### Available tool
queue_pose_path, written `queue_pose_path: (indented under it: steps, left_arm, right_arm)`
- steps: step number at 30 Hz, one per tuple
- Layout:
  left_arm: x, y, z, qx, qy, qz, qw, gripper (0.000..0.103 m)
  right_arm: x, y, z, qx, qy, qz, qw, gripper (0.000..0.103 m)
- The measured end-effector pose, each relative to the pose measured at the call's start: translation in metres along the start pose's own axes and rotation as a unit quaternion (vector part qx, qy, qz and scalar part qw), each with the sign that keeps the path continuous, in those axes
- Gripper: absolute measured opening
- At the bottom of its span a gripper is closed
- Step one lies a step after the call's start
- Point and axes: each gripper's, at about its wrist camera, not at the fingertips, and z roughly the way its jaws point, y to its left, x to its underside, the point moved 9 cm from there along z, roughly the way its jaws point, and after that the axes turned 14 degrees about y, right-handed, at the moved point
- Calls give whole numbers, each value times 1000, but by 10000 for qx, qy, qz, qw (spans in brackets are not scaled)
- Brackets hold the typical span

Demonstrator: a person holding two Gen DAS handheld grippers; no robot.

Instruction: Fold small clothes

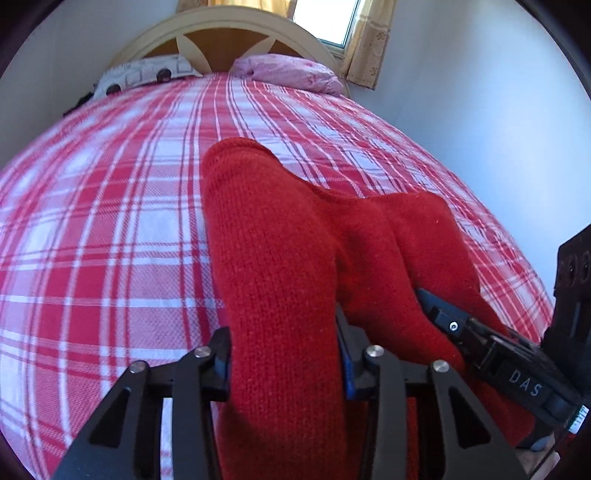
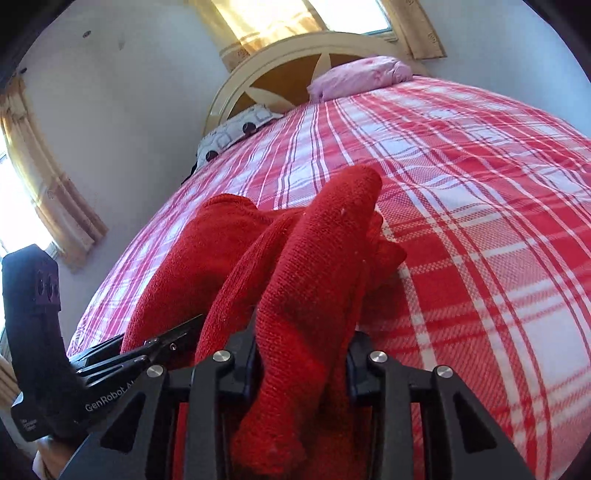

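A red knitted garment (image 1: 280, 266) lies bunched on the red-and-white plaid bed cover (image 1: 110, 221). My left gripper (image 1: 284, 354) is shut on a thick fold of it, which fills the space between the jaws. My right gripper (image 2: 303, 350) is shut on another fold of the same garment (image 2: 306, 266). The two grippers sit close side by side at the near edge of the bed. The right gripper shows in the left wrist view (image 1: 480, 343), and the left gripper shows in the right wrist view (image 2: 147, 350). The fingertips are hidden in the cloth.
A pink pillow (image 1: 288, 72) and a patterned white pillow (image 1: 144, 75) lie by the cream headboard (image 1: 221, 33). White walls flank the bed; a curtained window (image 1: 332, 22) is behind the headboard, another curtain (image 2: 44, 184) is at the left.
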Motion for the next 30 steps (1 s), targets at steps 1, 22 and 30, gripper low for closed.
queue_pose_path:
  steps: [1, 22, 30]
  left_arm:
    - [2, 1, -3, -56, -18, 23, 10000, 42]
    - [38, 52, -60, -684, -351, -78, 9970, 42]
    - [47, 89, -77, -852, -481, -342, 9946, 42]
  right_arm:
    - [2, 3, -4, 39, -50, -32, 10000, 36]
    - [38, 96, -18, -316, -148, -510, 9981, 35]
    - [40, 141, -2, -477, -42, -801, 9956, 35]
